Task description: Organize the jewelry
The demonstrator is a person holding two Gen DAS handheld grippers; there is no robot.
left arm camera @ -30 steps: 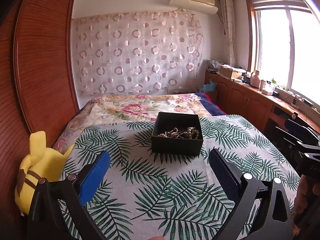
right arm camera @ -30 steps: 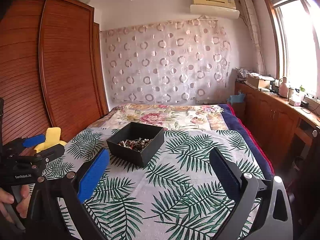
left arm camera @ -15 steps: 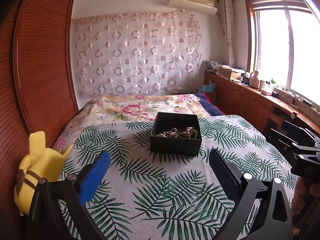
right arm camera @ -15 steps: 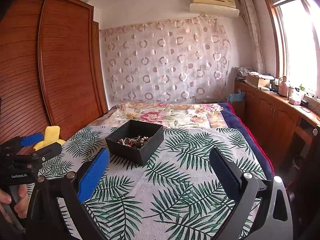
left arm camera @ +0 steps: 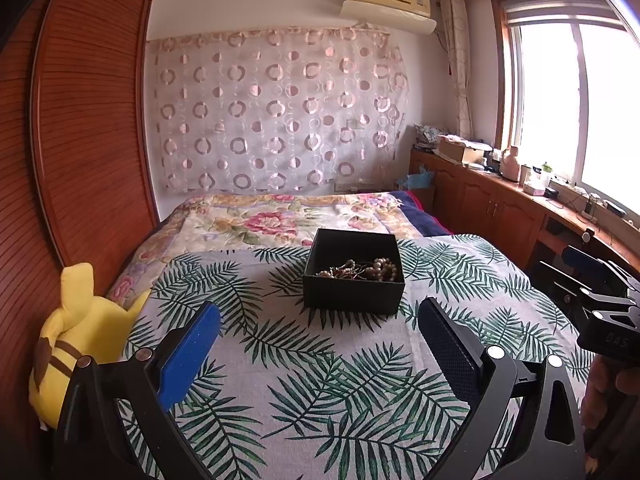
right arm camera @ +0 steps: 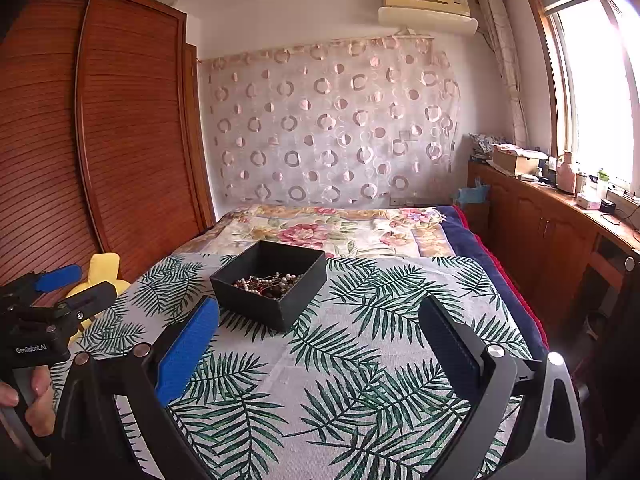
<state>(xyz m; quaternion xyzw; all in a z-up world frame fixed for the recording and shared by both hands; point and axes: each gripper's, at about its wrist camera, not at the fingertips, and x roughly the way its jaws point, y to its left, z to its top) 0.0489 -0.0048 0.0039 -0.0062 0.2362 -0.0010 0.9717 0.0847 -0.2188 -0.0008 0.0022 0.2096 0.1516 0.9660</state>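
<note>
Both tongs are spread wide and hold nothing: the left tongs (left arm camera: 318, 332) and right tongs (right arm camera: 318, 330) hang above the leaf-print cloth (left arm camera: 352, 392), touching nothing. Ahead of both, apart from them, sits the black box (left arm camera: 354, 274) with tangled beaded jewelry (right arm camera: 267, 282) inside. Bare cloth surrounds the box; a yellow plush (left arm camera: 76, 336) lies at the bed's left edge.

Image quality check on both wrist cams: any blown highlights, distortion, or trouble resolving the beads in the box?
Left wrist: window blown to white, wardrobe bowed by fisheye, beads in the black box resolved but dim. Right wrist: window clipped with flare at the right edge, beads sharp enough to tell pale from red, corners vignetted.
</note>
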